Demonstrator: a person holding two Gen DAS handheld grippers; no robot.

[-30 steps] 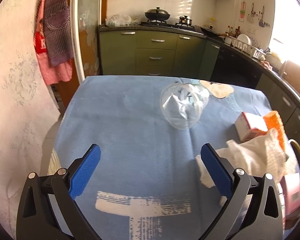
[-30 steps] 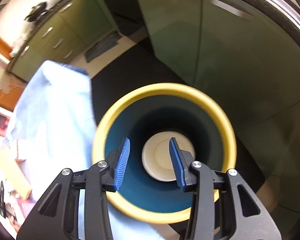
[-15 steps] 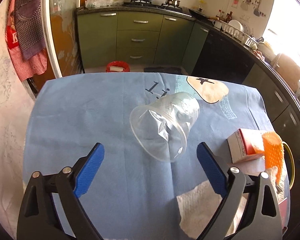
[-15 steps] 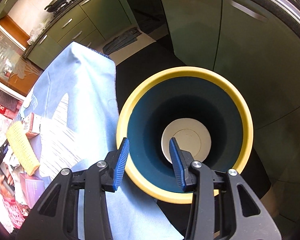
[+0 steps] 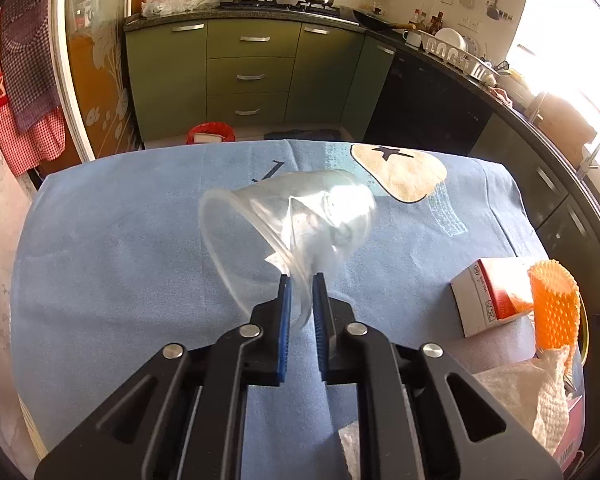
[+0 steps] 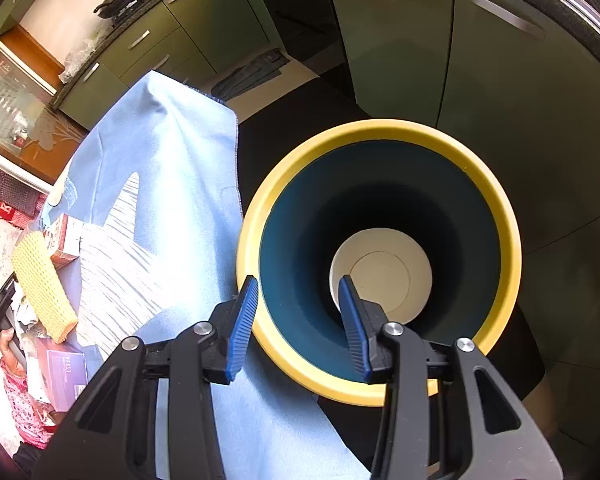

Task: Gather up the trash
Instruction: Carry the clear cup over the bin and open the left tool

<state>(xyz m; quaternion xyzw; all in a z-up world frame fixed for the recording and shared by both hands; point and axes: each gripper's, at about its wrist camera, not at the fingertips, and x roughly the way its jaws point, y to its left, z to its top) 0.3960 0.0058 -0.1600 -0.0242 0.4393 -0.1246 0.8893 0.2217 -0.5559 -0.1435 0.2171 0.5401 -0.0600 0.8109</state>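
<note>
My left tool [image 5: 299, 280] is closed tight on the rim of the clear plastic cup [image 5: 296, 220], which lies on its side on the blue cloth of the table [image 5: 112, 248]. My right tool [image 6: 296, 292] is partly open and holds nothing; it hangs over the yellow-rimmed trash bin [image 6: 380, 260] beside the table. A small carton [image 5: 488, 296] and an orange foam net [image 5: 554, 304] lie near the table's right edge.

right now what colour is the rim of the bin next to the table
Yellow, around a dark teal inside; the bin shows best in the right wrist view.
</note>
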